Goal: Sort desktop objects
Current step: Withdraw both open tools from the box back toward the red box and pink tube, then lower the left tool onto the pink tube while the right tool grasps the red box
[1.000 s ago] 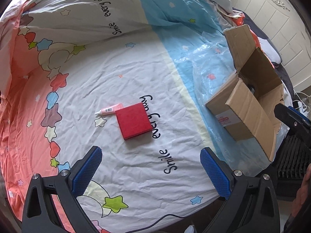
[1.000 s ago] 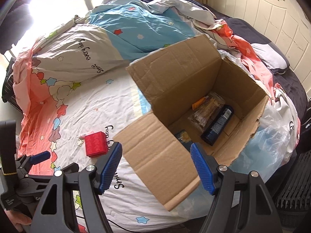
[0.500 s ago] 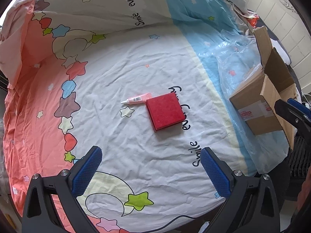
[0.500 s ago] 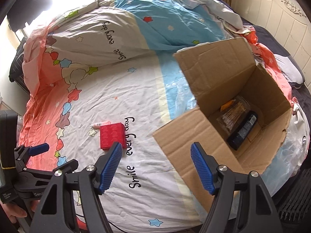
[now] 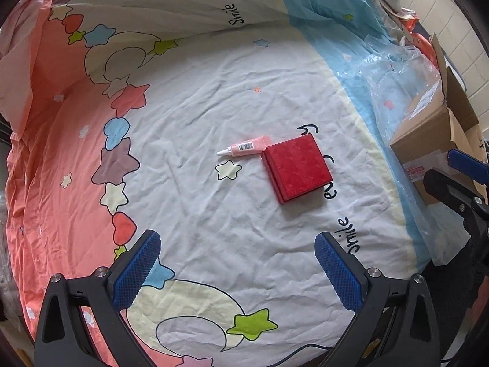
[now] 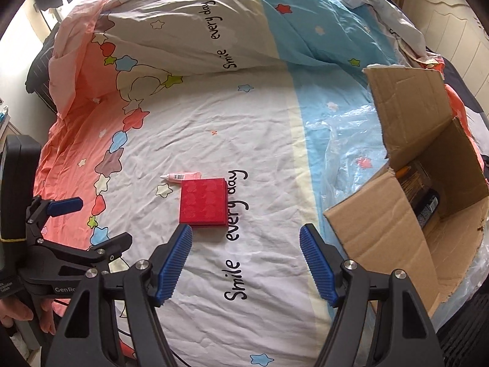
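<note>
Red box (image 6: 203, 202) lies flat on the bedsheet (image 5: 232, 98), a thin square slab with a faintly embossed lid and crisp edges; the pale pink tube (image 5: 244, 147) with white nozzle and barcode label touches its far corner, lying on its side. Both sit in the open middle of the cover, likely left there as the last loose pieces to sort. Cardboard box (image 6: 428, 183) stands well apart to the right on crinkled clear plastic, flaps splayed so the mouth stays reachable; a dark can and wrapped items rest inside. Right gripper (image 6: 246, 263) hangs over the sheet just short of the red slab, ribbed blue pads wide apart, nothing between them. Left gripper (image 5: 237, 270) likewise gapes, empty, over printed stars. Cotton looks soft and creased.
</note>
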Motion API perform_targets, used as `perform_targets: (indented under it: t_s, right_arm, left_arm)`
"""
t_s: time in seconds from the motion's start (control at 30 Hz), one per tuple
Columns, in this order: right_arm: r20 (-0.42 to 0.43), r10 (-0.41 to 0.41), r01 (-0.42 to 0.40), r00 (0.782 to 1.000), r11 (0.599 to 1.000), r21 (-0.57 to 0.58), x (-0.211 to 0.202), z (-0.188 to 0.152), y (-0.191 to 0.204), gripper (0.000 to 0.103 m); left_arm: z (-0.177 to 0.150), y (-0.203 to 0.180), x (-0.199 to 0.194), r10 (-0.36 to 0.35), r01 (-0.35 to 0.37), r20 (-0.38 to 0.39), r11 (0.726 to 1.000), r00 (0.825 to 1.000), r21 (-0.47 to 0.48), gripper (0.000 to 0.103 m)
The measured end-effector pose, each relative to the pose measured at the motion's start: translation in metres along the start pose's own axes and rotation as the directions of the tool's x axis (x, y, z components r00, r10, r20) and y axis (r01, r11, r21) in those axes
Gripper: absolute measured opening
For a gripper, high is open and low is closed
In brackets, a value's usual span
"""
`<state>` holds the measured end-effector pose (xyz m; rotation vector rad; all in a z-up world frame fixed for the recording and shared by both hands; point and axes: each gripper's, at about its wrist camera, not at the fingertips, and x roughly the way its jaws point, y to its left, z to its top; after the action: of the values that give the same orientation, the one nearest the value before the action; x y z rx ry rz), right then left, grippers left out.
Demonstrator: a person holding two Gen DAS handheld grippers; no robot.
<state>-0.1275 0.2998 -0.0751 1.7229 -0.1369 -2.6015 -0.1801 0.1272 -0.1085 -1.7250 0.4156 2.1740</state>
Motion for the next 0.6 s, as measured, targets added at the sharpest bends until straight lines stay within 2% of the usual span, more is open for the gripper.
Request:
perform_targets:
  t_s: [0.1, 0.23, 0.33, 0.6]
  right_arm:
    - [-0.023, 0.015, -0.015, 1.0, 1.0, -0.02, 0.012, 0.002, 0.009, 0.07]
    - [-0.039, 0.039, -0.04, 0.998, 0.999, -0.035, 0.023, 0.006, 0.018, 0.07]
    - [-0.052, 0.059, -0.061, 0.997, 0.997, -0.043, 0.033, 0.007, 0.024, 0.07]
    - [-0.082, 0.061, -0.064, 0.995, 0.997, -0.044, 0.057, 0.013, 0.029, 0.07]
  left_arm:
    - [0.005, 0.003, 0.008, 0.013, -0.013, -0.006, 0.999, 1.0, 0.032, 0.103]
    - [0.011, 0.011, 0.02, -0.036, 0.036, -0.024, 0.999, 0.999, 0.024, 0.103]
    - [0.017, 0.016, 0.027, -0.031, 0.031, -0.023, 0.999, 0.999, 0.028, 0.103]
    - [0.026, 0.013, 0.053, -0.041, 0.045, -0.05, 0.997, 0.998, 0.067, 0.103]
